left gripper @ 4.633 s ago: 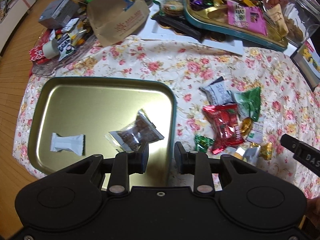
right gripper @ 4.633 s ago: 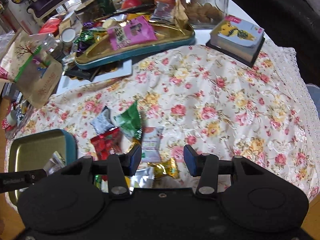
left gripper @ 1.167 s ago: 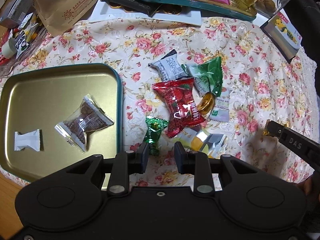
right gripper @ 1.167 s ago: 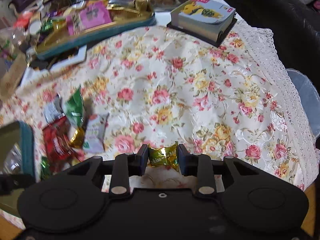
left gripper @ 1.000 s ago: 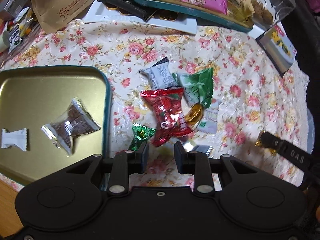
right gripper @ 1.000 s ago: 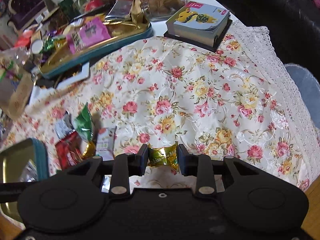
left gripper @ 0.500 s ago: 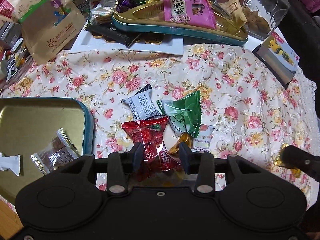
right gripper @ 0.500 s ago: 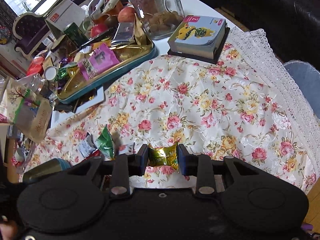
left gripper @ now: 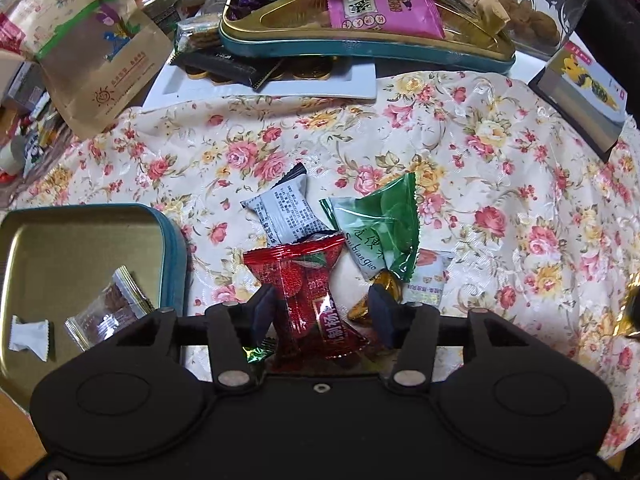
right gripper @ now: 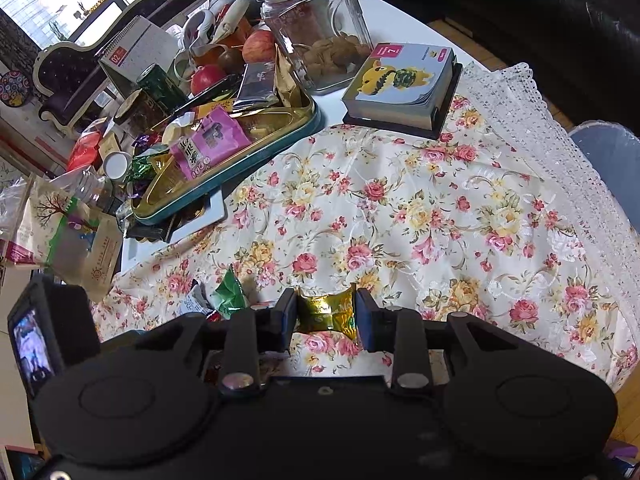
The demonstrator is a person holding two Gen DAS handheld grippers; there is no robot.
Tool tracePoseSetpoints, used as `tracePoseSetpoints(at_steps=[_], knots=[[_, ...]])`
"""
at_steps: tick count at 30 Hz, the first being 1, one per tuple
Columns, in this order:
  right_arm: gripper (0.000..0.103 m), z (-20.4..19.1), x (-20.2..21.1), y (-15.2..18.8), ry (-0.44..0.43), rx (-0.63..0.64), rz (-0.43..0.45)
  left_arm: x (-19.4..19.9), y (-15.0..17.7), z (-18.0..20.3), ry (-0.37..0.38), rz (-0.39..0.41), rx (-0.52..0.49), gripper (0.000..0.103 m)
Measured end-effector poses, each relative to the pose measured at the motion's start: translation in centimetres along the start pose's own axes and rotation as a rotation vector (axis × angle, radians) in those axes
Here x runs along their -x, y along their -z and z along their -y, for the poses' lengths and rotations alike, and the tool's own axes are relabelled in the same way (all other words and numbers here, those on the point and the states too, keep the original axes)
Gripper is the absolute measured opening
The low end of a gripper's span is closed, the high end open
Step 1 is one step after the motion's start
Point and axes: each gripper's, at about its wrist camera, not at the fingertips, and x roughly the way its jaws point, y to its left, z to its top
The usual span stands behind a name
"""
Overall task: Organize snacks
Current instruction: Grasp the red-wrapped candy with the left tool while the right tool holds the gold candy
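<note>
A red snack packet [left gripper: 298, 268] lies on the floral cloth in a small pile with a grey-white packet [left gripper: 286, 212], a green packet [left gripper: 384, 220], a gold candy [left gripper: 376, 300] and a small green candy [left gripper: 260, 352]. My left gripper [left gripper: 320, 312] points down over the red packet. Its jaws are opening, one on each side of the packet, and do not press it. To the left, the gold tray [left gripper: 80, 248] holds a brown snack in clear wrap [left gripper: 108, 312] and a white candy [left gripper: 30, 338]. My right gripper [right gripper: 326, 316] is shut on a gold-wrapped candy [right gripper: 326, 312], held above the cloth.
A teal-rimmed tin [left gripper: 360, 46] full of snacks sits at the back on a white tray [left gripper: 260, 88]. A paper bag [left gripper: 100, 52] stands at the back left. A glass jar [right gripper: 320, 28] and a book [right gripper: 400, 84] stand at the back right. The cloth's lace edge [right gripper: 540, 140] runs along the right.
My left gripper moved from beside the tray onto the snack pile, came down over the red packet and spread its jaws. My right gripper rose a little, still gripping the gold candy.
</note>
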Motion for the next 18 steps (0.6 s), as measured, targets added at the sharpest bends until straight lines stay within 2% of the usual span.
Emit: tracePoseSetpoints(at_steps=[4,9,15,18], knots=[[0.033,0.1,0.0,0.0,-0.001,-0.005,0.001,-0.1,0.0,0.1,0.009,0.006,-0.002,0.058],[0.033,-0.1,-0.1,0.1,0.000,0.002,-0.002,0.3,-0.2,-0.7,0.124,-0.009,0.038,0.058],[0.033,0.0,0.1,0.0,-0.003,-0.004,0.003,1.2,0.1,0.4,0.220,-0.007,-0.027,0.058],[0.033,0.1,0.1,0.0,-0.004,-0.009,0.003,1.1,0.1,-0.1,0.201,-0.017,0.031,0.058]])
